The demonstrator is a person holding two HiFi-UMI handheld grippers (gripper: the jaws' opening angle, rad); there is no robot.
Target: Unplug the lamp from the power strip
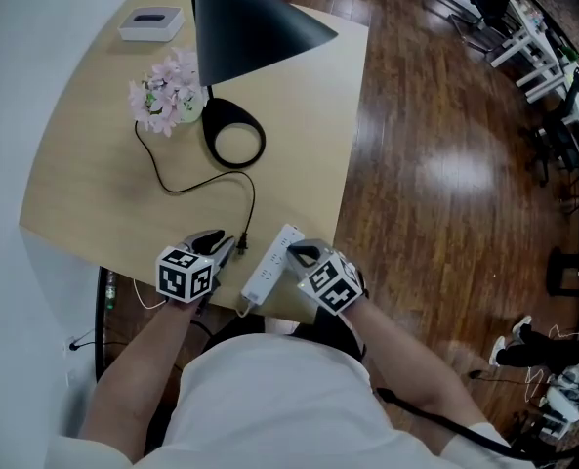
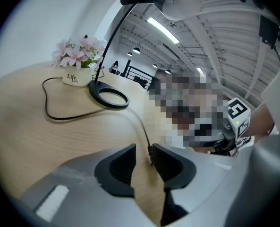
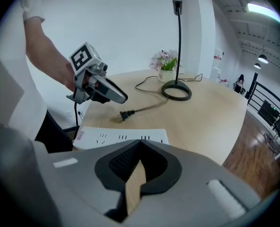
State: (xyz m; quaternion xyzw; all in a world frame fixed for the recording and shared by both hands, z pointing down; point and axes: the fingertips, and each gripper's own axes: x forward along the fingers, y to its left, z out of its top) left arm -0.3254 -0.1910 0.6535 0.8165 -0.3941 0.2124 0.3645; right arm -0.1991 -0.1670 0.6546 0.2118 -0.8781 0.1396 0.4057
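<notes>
- The lamp's plug is seen out of the power strip, laid flat on the tabletop just beyond the strip's far edge, at the lower middle of the head view.
- Its black cord is trailed back in a loop to the ring base of the lamp at the upper middle.
- The left gripper is held narrowly open with nothing gripped; the plug is found just ahead of its tips, close to the right-hand jaw.
- The right gripper is closed tip to tip on nothing, and is held just beside the near end of the strip.
- A pot of pink flowers is placed left of the lamp base.
</notes>
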